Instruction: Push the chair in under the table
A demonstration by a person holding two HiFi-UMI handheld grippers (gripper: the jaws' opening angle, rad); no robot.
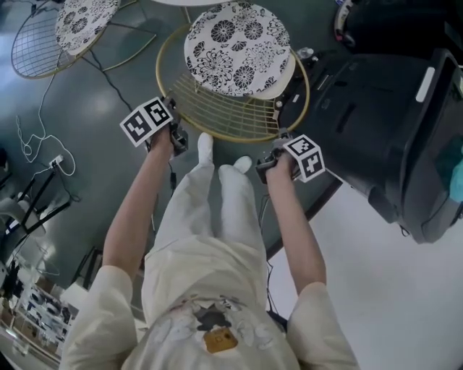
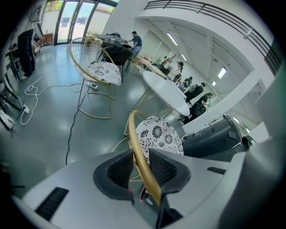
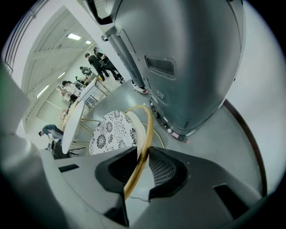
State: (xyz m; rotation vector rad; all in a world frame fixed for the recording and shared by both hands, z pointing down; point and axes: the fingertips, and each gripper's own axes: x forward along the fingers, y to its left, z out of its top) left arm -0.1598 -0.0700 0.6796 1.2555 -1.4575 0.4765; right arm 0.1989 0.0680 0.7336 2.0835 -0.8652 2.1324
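The chair has a gold wire frame (image 1: 231,136) and a round black-and-white floral cushion (image 1: 235,47). It stands just in front of me, its seat near the white round table (image 1: 189,2) at the top edge. My left gripper (image 1: 177,137) is shut on the left side of the gold back rim (image 2: 134,129), which runs straight between its pads (image 2: 118,172). My right gripper (image 1: 269,160) is shut on the right side of that rim (image 3: 149,120). The table top (image 2: 167,91) lies beyond the cushion (image 2: 158,134) in the left gripper view.
A large dark grey machine (image 1: 391,123) stands close to the chair's right side. A second wire chair (image 1: 79,22) is at the far left, with cables (image 1: 43,144) on the floor. A white raised surface (image 1: 391,289) lies at the lower right. People sit at tables far back.
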